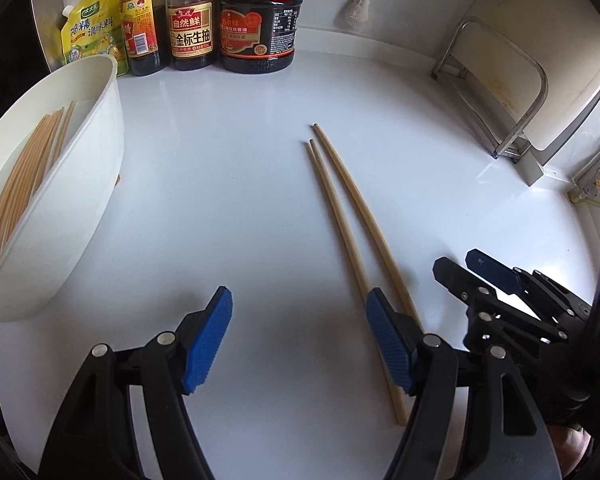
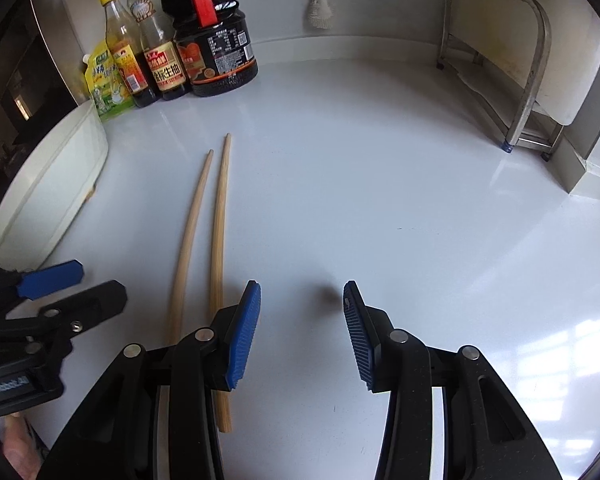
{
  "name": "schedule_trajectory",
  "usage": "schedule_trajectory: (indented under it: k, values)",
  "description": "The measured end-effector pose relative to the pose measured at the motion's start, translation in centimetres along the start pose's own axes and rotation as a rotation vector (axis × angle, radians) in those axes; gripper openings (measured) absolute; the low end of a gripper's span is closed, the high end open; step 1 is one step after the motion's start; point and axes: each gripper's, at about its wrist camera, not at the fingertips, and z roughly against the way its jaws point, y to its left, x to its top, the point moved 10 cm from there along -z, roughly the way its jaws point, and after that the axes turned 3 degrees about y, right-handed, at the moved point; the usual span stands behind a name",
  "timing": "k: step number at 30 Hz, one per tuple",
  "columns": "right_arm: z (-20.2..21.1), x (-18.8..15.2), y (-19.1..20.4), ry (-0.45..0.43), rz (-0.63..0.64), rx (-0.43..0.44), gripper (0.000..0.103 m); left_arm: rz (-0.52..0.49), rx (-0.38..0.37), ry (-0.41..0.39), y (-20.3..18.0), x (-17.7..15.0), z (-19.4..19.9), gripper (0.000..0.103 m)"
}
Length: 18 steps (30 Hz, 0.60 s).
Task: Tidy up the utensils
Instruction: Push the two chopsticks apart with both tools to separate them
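My left fingers [image 1: 298, 334]: spread wide, gripping nothing; the right-hand blue pad covers part of one chopstick.
My right fingers [image 2: 302, 330]: parted, nothing between them; in the left wrist view only their tips show at the far right.
Loose chopsticks [image 1: 342, 216]: two lying side by side on the white bench [image 1: 228, 184], just right of my left fingers and just left of my right ones; their near ends run under my pads, partly hidden.
Bowl [image 1: 80, 184]: well to the left of my left fingers, cut off by the frame edge.
Chopsticks in bowl [image 1: 18, 188]: a bundle, lower ends out of view.
Sauce bottles [image 1: 192, 20]: far ahead, tops cropped.
Metal rack [image 2: 528, 92]: far ahead right.
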Motion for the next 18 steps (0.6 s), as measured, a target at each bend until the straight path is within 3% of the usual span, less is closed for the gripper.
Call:
schedule_trajectory:
  k: [9, 18]
  values:
    - [-0.3, -1.1, 3.7, 0.032, 0.102, 0.076, 0.041, 0.021, 0.051, -0.005, 1.7, 0.4, -0.2, 0.068]
    - [-1.2, -1.5, 4.1, 0.027, 0.166, -0.004, 0.041, 0.031, 0.051, 0.010, 2.1, 0.3, -0.6, 0.068]
